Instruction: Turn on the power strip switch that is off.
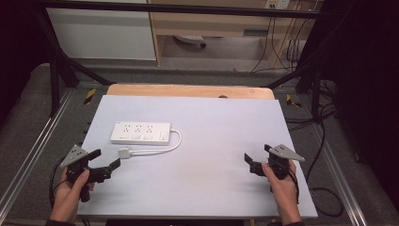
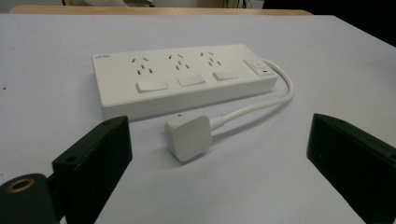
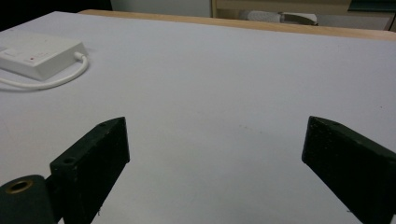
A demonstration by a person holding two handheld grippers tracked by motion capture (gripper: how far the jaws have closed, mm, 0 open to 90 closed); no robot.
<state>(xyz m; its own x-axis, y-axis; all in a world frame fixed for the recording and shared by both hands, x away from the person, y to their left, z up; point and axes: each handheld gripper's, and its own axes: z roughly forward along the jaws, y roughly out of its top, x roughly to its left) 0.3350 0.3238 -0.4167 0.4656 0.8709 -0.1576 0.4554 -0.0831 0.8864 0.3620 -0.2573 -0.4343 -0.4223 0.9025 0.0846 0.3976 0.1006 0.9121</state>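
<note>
A white power strip (image 1: 140,132) (image 2: 182,79) with three sockets lies flat on the left half of the table. Its white cable (image 1: 160,149) (image 2: 261,105) loops from the right end back to a white plug (image 1: 124,152) (image 2: 189,136) lying loose on the table in front of the strip. My left gripper (image 1: 104,159) (image 2: 217,154) is open near the table's front left, its jaws pointing at the plug from a short way off. My right gripper (image 1: 258,155) (image 3: 215,158) is open at the front right, over bare table. The strip's end (image 3: 39,58) lies far to its left.
The table is a pale grey board (image 1: 211,141) with a wooden edge (image 1: 188,90) at the back. Black frame bars (image 1: 56,61) stand around it, and cables (image 1: 324,193) trail on the floor to the right.
</note>
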